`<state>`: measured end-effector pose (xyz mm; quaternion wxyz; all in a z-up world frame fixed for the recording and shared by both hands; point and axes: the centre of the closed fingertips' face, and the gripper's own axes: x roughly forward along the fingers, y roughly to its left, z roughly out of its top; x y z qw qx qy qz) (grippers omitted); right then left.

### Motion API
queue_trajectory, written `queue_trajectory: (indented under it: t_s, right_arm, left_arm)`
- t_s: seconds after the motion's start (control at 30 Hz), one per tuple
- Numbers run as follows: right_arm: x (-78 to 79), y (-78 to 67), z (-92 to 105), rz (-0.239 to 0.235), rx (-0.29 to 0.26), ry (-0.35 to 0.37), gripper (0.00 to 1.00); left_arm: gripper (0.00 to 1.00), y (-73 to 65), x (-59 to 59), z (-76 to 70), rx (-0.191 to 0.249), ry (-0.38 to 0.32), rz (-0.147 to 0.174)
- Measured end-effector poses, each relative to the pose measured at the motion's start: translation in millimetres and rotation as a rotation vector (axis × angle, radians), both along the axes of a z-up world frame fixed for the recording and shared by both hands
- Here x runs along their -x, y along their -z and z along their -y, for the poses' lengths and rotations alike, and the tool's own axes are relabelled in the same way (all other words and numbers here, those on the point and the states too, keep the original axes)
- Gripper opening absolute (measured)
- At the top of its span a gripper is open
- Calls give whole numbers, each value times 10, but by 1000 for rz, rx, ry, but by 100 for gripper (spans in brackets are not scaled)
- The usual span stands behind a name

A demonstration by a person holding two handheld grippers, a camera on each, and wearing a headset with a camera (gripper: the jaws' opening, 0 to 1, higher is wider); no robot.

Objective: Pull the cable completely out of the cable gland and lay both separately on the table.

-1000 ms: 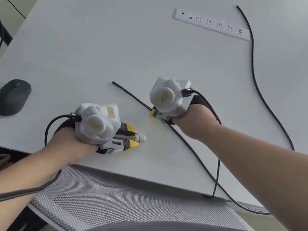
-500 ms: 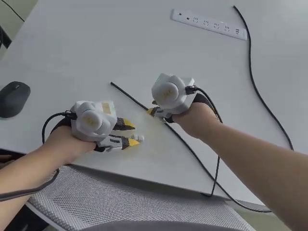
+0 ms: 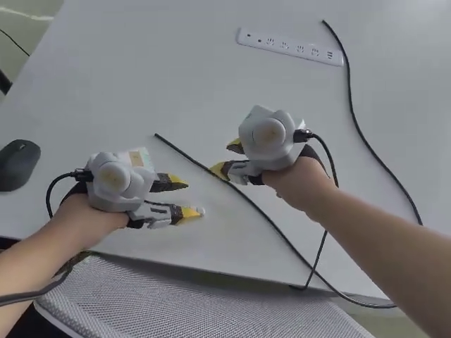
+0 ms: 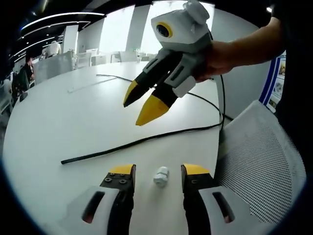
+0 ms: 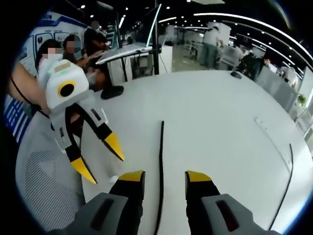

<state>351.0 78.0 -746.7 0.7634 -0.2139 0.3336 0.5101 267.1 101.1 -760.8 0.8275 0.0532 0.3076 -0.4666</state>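
- Grey mesh chair seat [image 3: 176, 296] sits nearest, just under the edge of the white table [image 3: 141, 70].
- Left gripper [image 3: 192, 198], white body with yellow-tipped black jaws, is low over the table near that edge. Its jaws are moderately apart and grip nothing.
- Small white plastic cable gland [image 4: 161, 176] lies on the table between the left jaw tips. The left gripper view shows a gap on either side of it.
- Thin black cable [image 3: 268, 220] lies flat on the table, running diagonally. It is separate from the gland, with its cut end clear of it.
- Right gripper [image 3: 223, 158] hangs above the cable, jaws spread and empty. In its own view the cable runs on from between the jaw tips.
- Dark grey computer mouse [image 3: 15, 163] rests far left.
- White power strip [image 3: 290, 46] lies at the far side, and a black cord [image 3: 366, 148] curves past its right end.
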Motion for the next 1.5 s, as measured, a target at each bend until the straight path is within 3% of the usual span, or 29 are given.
queue_trajectory:
  t_s: [0.27,0.37,0.9,1.3,1.5]
  right_arm:
    - [58,-321,147,15,-101,52,36]
    - [109,-470,288,7,-152,94,38]
    - [418,-873,830,2,-332,246,48]
    - [722,-802,1211,-18,-373,283,61]
    - [909,-697,1332,-27,-356,270,67]
  left_arm:
    - [46,-193,20,-9,42,-39,4]
    - [49,-293,30,-27,68,-62,1]
    - [61,-574,115,-168,127,-128,6]
    - [71,-616,213,-368,125,-174,0]
    - [73,-646,249,-401,127,-183,2]
